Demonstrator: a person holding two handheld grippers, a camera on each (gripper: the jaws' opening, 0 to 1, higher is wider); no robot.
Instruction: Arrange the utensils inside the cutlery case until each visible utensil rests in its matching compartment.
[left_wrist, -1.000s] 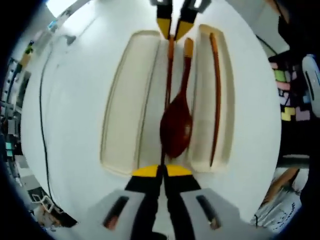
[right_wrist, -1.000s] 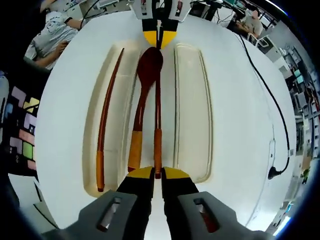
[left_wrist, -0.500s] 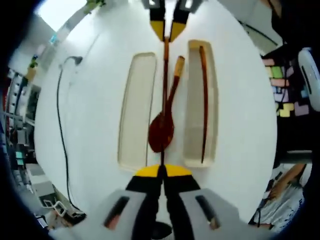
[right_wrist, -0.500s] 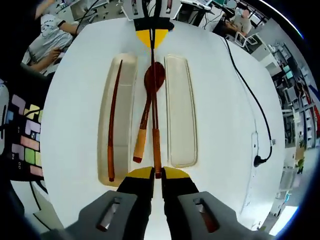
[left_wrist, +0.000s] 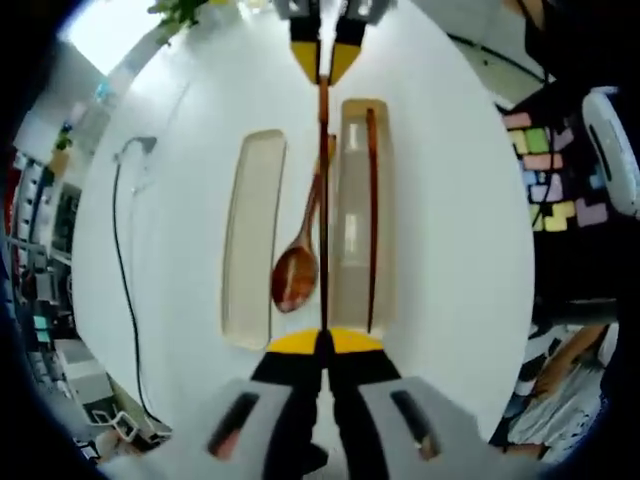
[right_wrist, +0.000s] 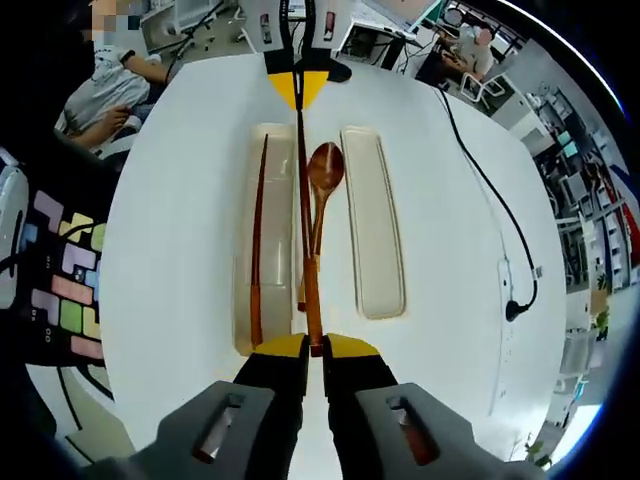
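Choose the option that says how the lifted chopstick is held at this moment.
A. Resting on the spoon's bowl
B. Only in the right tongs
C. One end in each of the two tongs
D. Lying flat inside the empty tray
C: the lifted chopstick runs from the right tongs, shut on its near end, to the left tongs, shut on its far end, above the spoon.
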